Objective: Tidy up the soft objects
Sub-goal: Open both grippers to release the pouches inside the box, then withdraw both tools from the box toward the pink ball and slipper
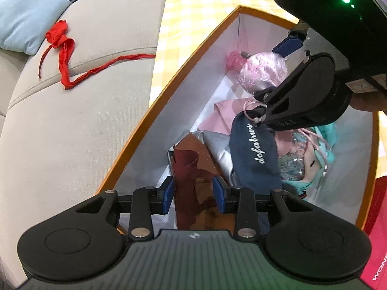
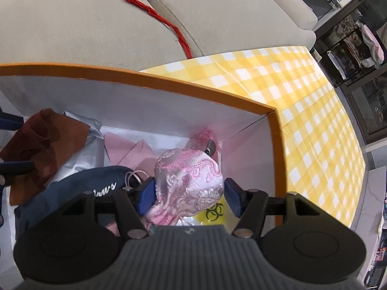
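An orange-rimmed white box (image 1: 193,48) (image 2: 169,84) holds soft items. My left gripper (image 1: 193,193) is open inside the box, its pads on either side of a maroon and brown cloth (image 1: 191,169) (image 2: 43,140). My right gripper (image 2: 191,195) is open above the box, its pads flanking a pink embroidered silk pouch (image 2: 191,178) (image 1: 263,72). A navy pouch with white script (image 1: 254,152) (image 2: 96,183), pink cloth (image 1: 217,118) (image 2: 128,149), silver fabric (image 1: 217,145) (image 2: 79,154) and a teal item (image 1: 324,145) also lie inside.
A red ribbon (image 1: 65,48) (image 2: 157,12) lies on the beige sofa (image 1: 72,120) (image 2: 84,24) beside a light blue cushion (image 1: 24,17). The box stands on a yellow checked tablecloth (image 2: 314,120) (image 1: 198,4). A red box (image 1: 377,229) is at the right.
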The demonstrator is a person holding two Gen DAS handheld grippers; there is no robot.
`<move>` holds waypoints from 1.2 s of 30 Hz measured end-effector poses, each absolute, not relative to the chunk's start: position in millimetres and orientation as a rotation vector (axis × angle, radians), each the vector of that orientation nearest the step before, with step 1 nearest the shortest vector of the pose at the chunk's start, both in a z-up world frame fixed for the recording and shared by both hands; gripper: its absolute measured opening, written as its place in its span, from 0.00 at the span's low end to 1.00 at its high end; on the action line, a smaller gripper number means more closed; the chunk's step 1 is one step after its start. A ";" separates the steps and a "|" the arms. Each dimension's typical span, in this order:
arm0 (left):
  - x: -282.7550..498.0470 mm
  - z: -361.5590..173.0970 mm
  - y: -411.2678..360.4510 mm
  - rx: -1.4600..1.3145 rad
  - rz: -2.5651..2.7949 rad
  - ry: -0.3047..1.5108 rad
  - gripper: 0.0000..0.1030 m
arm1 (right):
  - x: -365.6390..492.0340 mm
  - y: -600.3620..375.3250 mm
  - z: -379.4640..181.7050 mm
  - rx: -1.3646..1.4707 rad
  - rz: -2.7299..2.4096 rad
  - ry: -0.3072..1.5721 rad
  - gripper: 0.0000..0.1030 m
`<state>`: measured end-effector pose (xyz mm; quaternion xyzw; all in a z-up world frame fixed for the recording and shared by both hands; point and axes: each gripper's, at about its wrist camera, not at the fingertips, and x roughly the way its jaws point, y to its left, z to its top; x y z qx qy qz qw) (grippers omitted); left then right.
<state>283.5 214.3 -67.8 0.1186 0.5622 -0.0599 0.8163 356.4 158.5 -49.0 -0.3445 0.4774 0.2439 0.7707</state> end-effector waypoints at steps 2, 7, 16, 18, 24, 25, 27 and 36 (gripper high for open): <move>282.4 -65.4 214.3 0.250 -0.132 1.192 0.41 | 354.0 158.4 -45.2 -0.761 0.526 1.031 0.71; 278.5 -59.6 216.4 0.241 -0.129 1.176 0.41 | 349.3 153.3 -32.9 -0.736 0.514 1.030 0.77; 272.5 -47.7 209.7 0.224 -0.163 1.140 0.41 | 331.3 130.9 -14.3 -0.744 0.512 1.001 0.77; 270.4 -47.5 207.2 0.226 -0.177 1.137 0.41 | 325.8 123.5 -7.8 -0.731 0.511 0.994 0.77; 264.1 -52.8 205.1 0.250 -0.166 1.148 0.41 | 311.8 92.2 0.2 -0.668 0.507 0.997 0.77; 262.7 -53.6 205.8 0.247 -0.164 1.152 0.41 | 309.7 86.1 0.0 -0.667 0.504 1.001 0.77; 259.9 -54.6 206.8 0.241 -0.164 1.161 0.41 | 305.8 74.6 -1.8 -0.663 0.495 1.009 0.77; 226.6 -40.8 211.6 0.239 -0.138 1.137 0.41 | 278.9 23.6 13.8 -0.607 0.479 0.999 0.77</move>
